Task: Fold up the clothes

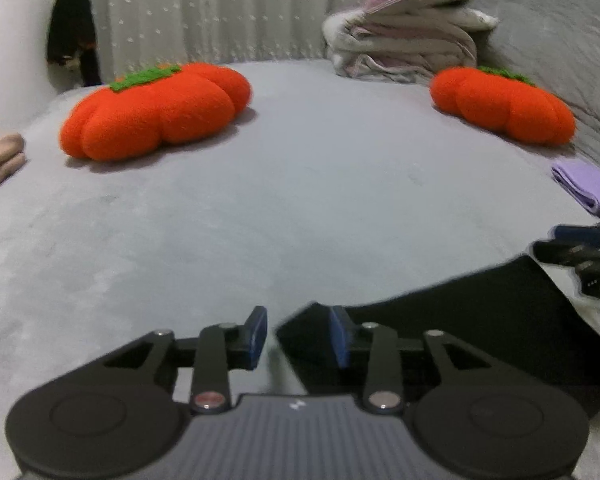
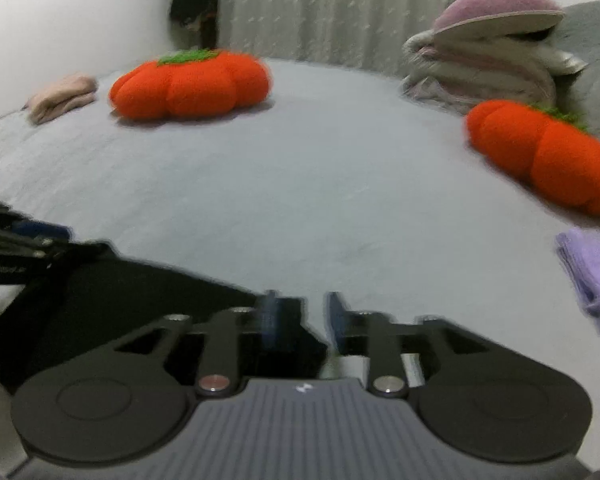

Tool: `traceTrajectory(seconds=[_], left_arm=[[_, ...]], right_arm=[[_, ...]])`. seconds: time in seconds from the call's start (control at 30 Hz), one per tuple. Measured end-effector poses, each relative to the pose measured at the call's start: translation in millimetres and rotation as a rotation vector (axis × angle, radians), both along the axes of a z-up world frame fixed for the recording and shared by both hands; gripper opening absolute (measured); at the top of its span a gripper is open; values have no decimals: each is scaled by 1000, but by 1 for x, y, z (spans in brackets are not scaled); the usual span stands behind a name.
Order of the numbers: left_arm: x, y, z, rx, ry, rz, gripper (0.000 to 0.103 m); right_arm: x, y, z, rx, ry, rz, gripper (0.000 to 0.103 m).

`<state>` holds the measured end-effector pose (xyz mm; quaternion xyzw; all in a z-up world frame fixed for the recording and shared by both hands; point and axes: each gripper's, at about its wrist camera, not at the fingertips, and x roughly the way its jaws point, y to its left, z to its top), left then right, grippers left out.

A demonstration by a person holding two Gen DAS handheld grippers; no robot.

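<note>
Grey bed (image 1: 300, 208) with pumpkin cushions | black garment (image 1: 480, 320) at near edge, between both tools | left hand-held gripper (image 1: 298, 336) released at its corner | right hand-held gripper (image 2: 300, 322) released at opposite corner | risk: slack cloth slipping out, pinching the sheet

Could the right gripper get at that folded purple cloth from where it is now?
Probably yes. The purple cloth lies just ahead and right of the right gripper, with only bare grey bedding between them. Its jaws stand open over the black garment's edge.
</note>
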<state>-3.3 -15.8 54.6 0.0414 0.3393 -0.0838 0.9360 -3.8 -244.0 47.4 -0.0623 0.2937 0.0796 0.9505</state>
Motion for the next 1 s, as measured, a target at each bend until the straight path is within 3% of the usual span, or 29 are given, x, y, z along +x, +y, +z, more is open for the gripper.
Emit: traceTrajectory(seconds=[0.13, 0.2, 0.27, 0.3, 0.43, 0.57, 0.7, 0.83, 1.0], left_arm=[[-8, 11, 11, 7, -40, 29, 35], [-18, 7, 14, -15, -47, -4, 33], [-28, 4, 18, -37, -54, -38, 33], [-33, 2, 19, -48, -57, -55, 33], [-51, -15, 18, -92, -40, -142, 33], [-57, -33, 5, -71, -12, -186, 33], [-53, -42, -15, -5, 28, -183, 33], [-55, -44, -27, 31, 18, -178, 33], [-55, -38, -22, -2, 25, -179, 33]], right_arm=[[-14, -28, 19, 30, -50, -85, 40], [-22, -33, 22, 35, -52, -81, 40], [-33, -28, 22, 42, -43, -28, 22], [-38, -25, 22, 46, -39, -1, 4], [-55, -10, 21, 54, -24, 109, 4], [-51, 13, 6, 32, 52, 178, 4], [-41, 27, -16, -61, 102, 177, 4], [-30, 25, -30, -76, 120, 148, 0], [-28, 26, -30, -77, 125, 135, 0]])
